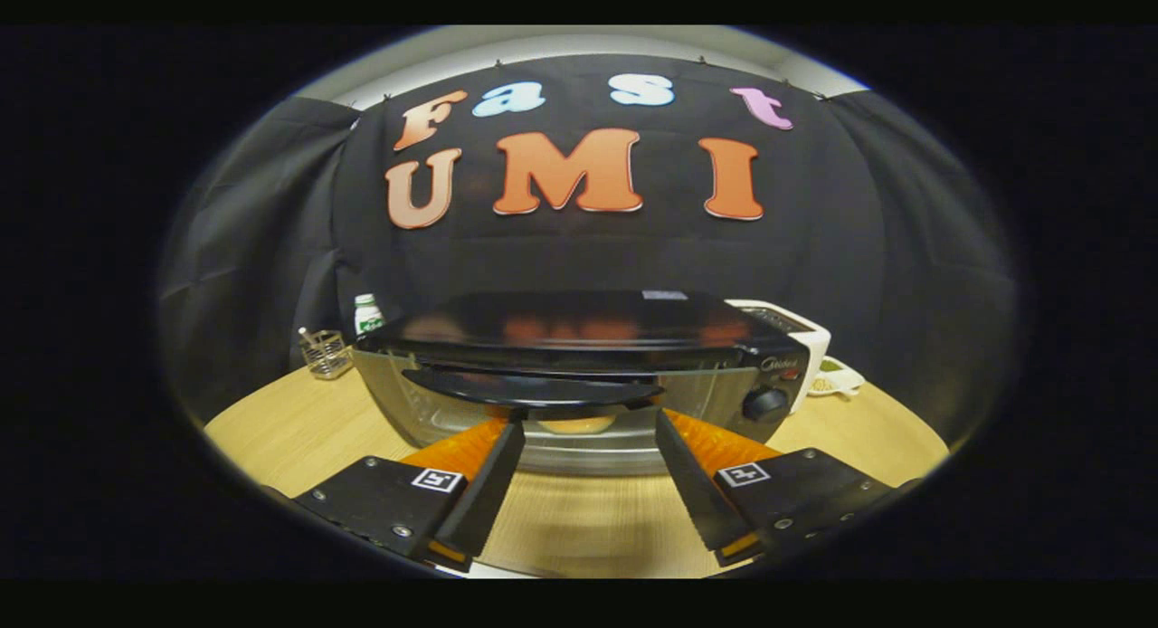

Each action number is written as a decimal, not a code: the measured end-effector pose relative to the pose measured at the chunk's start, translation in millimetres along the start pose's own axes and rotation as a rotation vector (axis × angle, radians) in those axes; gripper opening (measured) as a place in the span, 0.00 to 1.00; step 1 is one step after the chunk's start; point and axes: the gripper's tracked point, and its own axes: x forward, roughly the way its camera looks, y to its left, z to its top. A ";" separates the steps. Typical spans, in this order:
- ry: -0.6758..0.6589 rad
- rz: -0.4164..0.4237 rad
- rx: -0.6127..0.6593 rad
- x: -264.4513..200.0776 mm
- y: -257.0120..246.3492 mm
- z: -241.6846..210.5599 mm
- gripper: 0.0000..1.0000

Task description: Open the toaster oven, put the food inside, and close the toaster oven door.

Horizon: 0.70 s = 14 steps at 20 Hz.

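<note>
A black toaster oven [579, 325] stands on the wooden table [271, 429] just ahead of me. Its glass door [425, 402] carries a long black handle [534, 388] along the top edge and looks shut or nearly so. Through the glass, a pale round piece of food [576, 424] lies inside the oven. My gripper [590, 420] is open. Its two fingertips reach up to the underside of the handle, spread wide, with the food showing behind the glass between them. A black knob [765, 403] sits on the oven's right front panel.
Left of the oven stand a clear glass holder [324, 352] with sticks in it and a white bottle [366, 313]. Behind the oven's right side are a white appliance [801, 334] and a small white dish [837, 382]. Black cloth walls the booth behind.
</note>
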 end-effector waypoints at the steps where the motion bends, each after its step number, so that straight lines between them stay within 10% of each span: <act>1: -0.023 -0.004 0.002 4.9 -1.4 6.9 0.87; 14: -0.144 0.071 -0.053 -54.8 9.9 47.6 0.87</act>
